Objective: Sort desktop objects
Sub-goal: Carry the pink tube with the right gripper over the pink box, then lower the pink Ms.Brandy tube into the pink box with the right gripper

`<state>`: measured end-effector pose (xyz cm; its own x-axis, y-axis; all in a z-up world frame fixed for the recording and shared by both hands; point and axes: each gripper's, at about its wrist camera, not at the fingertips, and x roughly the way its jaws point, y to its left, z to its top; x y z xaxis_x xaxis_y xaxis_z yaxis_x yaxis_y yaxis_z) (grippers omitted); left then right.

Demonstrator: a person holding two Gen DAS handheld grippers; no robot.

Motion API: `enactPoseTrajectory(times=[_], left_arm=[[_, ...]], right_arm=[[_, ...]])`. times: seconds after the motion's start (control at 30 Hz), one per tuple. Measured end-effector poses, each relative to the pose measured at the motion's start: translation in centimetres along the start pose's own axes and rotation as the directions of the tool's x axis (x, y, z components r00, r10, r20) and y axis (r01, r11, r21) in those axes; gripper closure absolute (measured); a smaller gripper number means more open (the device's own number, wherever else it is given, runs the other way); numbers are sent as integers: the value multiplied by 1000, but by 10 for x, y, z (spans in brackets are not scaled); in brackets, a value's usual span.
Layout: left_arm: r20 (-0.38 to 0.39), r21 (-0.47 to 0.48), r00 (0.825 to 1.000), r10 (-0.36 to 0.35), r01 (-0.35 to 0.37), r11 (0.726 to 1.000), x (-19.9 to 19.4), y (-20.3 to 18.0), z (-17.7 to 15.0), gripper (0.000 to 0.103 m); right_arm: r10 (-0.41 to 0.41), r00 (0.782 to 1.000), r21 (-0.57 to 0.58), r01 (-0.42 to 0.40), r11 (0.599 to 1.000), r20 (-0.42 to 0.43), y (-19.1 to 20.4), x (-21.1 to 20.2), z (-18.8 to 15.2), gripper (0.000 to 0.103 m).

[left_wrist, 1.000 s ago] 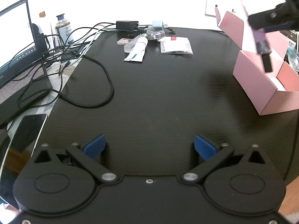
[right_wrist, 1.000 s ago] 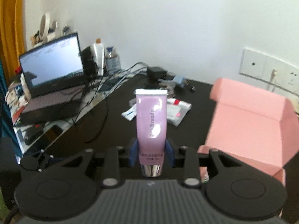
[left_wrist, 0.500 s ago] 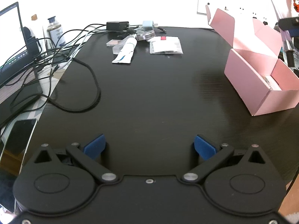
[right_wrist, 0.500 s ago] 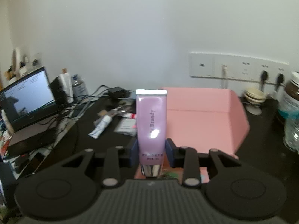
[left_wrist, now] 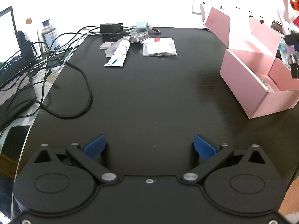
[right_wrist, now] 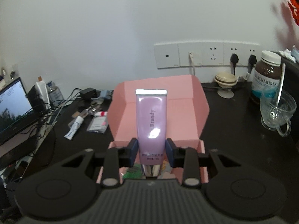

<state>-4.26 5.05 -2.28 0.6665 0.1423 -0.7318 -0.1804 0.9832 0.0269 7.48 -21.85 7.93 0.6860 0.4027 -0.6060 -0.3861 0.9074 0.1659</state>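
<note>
My right gripper is shut on a purple tube, silver cap toward the camera, held above the open pink box. Small items lie in the box bottom under the tube. In the left wrist view the pink box stands at the right of the black desk, and the right gripper with the tube shows at the far right edge above it. My left gripper stands open over bare desk with nothing between its blue pads. A white-and-blue tube and a clear packet lie at the far end.
Cables, a charger, a laptop and a phone fill the left side. A brown jar, a glass cup with a spoon and a small bowl stand right of the box. Wall sockets sit behind.
The right gripper has carried the purple tube rightward, from beside the pink box to above its opening, and rolled level. The left gripper has stayed open and still.
</note>
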Motion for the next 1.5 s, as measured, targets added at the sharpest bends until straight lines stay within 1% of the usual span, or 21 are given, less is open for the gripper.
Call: enactPoseTrajectory(times=[0.53, 0.8, 0.93, 1.23, 1.43, 1.5], left_arm=[[6, -6, 1000, 4, -4, 1000, 4, -6, 3, 0], [5, -7, 1000, 5, -5, 1000, 4, -10, 4, 0], [2, -5, 1000, 4, -4, 1000, 4, -13, 4, 0], [1, -4, 1000, 3, -3, 1000, 4, -18, 4, 0], [0, 1, 1000, -3, 3, 1000, 4, -20, 4, 0], [0, 2, 1000, -4, 4, 1000, 4, -21, 4, 0]], right_arm=[[-59, 996, -16, 58, 998, -64, -21, 6, -18, 71], [-78, 995, -36, 76, 996, -64, -27, 4, -22, 71], [-85, 995, -27, 83, 996, -59, -31, 1, -23, 71], [-78, 996, 14, 78, 997, -36, -41, -7, -23, 71], [-39, 998, 87, 43, 995, -47, -48, -7, -25, 71], [-37, 998, 79, 41, 996, -49, -47, -5, -25, 71]])
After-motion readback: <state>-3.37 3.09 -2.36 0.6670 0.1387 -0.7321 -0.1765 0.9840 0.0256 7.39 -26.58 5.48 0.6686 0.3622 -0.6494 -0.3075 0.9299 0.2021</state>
